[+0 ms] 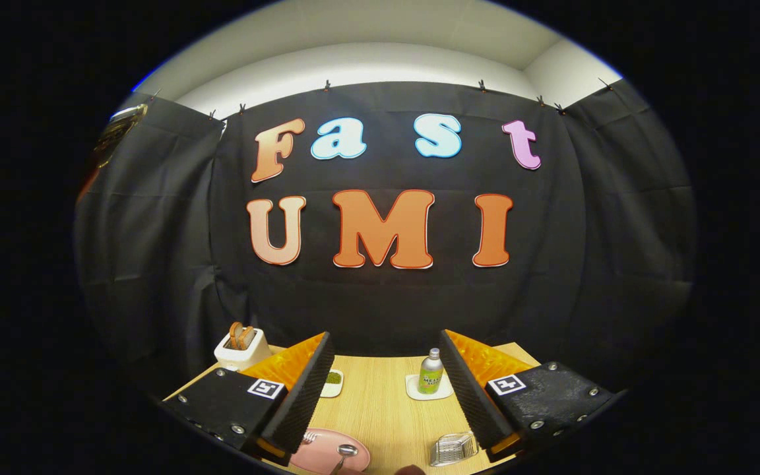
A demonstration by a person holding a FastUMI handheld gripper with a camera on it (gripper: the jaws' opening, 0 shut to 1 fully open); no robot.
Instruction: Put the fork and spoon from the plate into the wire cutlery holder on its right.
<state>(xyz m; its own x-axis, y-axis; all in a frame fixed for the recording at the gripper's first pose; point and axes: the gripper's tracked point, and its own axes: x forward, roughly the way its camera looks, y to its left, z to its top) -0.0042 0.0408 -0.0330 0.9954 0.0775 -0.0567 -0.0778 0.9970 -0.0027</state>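
Note:
My gripper [384, 366] is open, its two orange fingers with black pads spread wide above a light wooden table [386, 409], nothing between them. Below and between the fingers a pink plate [324, 456] lies near the left finger. A spoon [346, 452] rests on it with its bowl up, and the tines of a fork [309, 436] peek out beside the left finger. The wire cutlery holder [452, 448] sits to the plate's right, close to the right finger.
A white toaster [241, 348] with toast in it stands at the table's far left. A small green bottle [431, 373] stands on a white coaster at the far side, and a small white dish [332, 382] with something green lies beside the left finger.

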